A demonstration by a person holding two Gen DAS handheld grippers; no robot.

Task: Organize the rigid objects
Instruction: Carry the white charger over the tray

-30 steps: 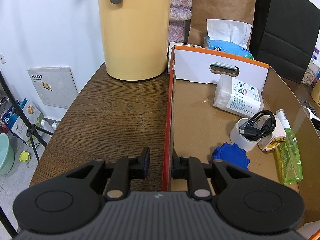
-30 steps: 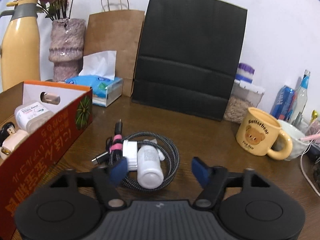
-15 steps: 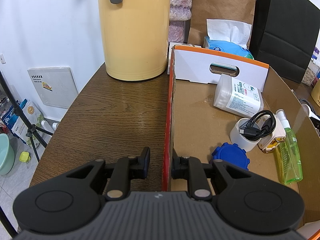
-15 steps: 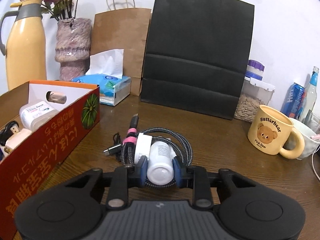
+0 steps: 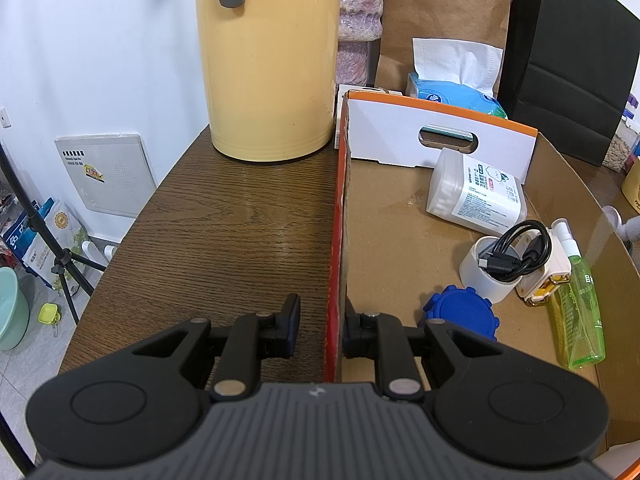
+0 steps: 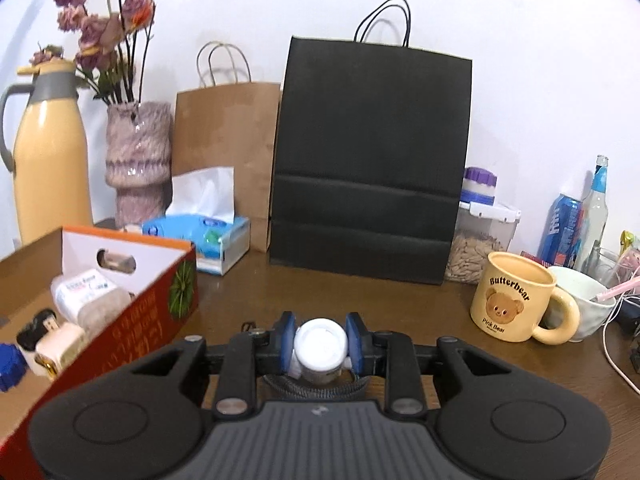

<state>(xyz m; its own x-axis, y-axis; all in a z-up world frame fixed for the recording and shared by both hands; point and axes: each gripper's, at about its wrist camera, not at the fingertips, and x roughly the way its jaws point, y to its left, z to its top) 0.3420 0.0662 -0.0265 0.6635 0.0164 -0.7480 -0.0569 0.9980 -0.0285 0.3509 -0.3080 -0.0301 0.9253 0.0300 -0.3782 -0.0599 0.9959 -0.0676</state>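
Observation:
My right gripper is shut on a small white bottle, held cap toward the camera a little above the brown table. A coiled braided cable lies just beneath it, mostly hidden. To the left stands the open cardboard box with its red outer wall. My left gripper is shut on the box's left wall, one finger outside and one inside. In the box lie a labelled white bottle, a white cup with a black cable, a blue cap, a white charger and a green spray bottle.
A yellow thermos stands left of the box. Behind are a vase, a tissue box, a brown bag and a black bag. At the right sit a bear mug, a bowl and bottles.
My right gripper's jaws closed on the small white bottle, then raised it off the coiled cable and tilted upward. The left gripper kept its grip on the box wall without moving.

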